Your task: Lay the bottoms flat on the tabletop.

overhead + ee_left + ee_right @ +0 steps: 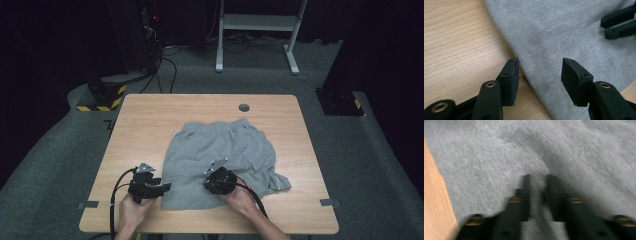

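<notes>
A pair of grey shorts [220,145] lies spread flat on the wooden table [145,115], waistband toward the far side. My left gripper [164,188] hovers at the shorts' near left edge. In the left gripper view it [540,62] is open, one jaw over bare table [456,42], the other over the shorts [564,32], nothing pinched. My right gripper [207,184] rests low over the near middle of the shorts. In the blurred right gripper view its jaws [538,180] stand nearly together over grey shorts [499,152]; I cannot tell whether any fabric is pinched.
A round cable hole [244,107] sits near the table's far edge. Grey tape marks [88,204] [327,202] lie at the front corners. Beyond the table stand a white desk frame [255,22] and black stands with yellow-black bases [102,97]. The right gripper's jaws [619,22] also cross the left gripper view.
</notes>
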The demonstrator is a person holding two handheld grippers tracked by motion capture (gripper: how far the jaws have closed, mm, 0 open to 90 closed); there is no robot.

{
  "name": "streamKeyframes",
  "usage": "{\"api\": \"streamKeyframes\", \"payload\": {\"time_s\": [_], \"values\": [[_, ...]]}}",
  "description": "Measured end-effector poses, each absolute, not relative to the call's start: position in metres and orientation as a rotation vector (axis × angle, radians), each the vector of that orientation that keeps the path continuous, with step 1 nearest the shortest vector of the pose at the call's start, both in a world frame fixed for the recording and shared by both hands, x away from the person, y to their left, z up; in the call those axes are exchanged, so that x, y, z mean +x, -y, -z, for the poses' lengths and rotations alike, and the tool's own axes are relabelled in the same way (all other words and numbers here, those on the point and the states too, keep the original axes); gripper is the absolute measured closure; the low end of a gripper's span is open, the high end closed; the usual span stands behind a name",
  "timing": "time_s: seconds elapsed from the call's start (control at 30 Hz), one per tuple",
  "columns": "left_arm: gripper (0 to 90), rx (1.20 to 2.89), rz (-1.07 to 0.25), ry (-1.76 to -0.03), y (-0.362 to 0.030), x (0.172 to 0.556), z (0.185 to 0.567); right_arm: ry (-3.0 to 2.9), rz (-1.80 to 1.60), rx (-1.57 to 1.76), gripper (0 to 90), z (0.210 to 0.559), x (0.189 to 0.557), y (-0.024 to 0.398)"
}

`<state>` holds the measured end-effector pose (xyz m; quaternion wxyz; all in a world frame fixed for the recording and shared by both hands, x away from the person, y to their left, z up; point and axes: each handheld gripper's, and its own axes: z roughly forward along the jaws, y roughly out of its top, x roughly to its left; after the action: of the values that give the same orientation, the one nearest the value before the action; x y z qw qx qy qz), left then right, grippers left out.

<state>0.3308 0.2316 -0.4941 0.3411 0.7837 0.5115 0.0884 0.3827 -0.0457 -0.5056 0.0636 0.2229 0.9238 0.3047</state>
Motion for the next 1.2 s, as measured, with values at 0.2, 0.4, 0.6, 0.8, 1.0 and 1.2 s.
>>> {"api": "streamKeyframes", "payload": {"time_s": [0.2, 0.4, 0.6, 0.8, 1.0, 1.2], "values": [[43.6, 1.988, -0.225, -1.308, -0.227, 0.328, 0.491, -2.796, -0.89, 0.626, 89.7, 0.491, 0.383, 0.039], [39.7, 2.011, -0.259, -1.223, -0.215, 0.325, 0.477, -2.681, -1.037, 0.783, 89.7, 0.459, 0.407, 0.055], [38.9, 2.005, -0.259, -1.207, -0.209, 0.329, 0.477, -2.537, -1.089, 1.039, 89.7, 0.451, 0.446, 0.083], [38.5, 2.021, -0.199, -1.166, -0.188, 0.323, 0.49, -2.533, -0.953, 1.165, 87.1, 0.471, 0.461, 0.091], [38.3, 2.106, -0.201, -1.084, -0.14, 0.323, 0.501, -2.563, -0.907, 1.137, 87.7, 0.474, 0.457, 0.087], [38.8, 2.184, -0.291, -1.086, -0.108, 0.325, 0.507, -2.561, -0.919, 1.116, 86.5, 0.471, 0.453, 0.087]]}}
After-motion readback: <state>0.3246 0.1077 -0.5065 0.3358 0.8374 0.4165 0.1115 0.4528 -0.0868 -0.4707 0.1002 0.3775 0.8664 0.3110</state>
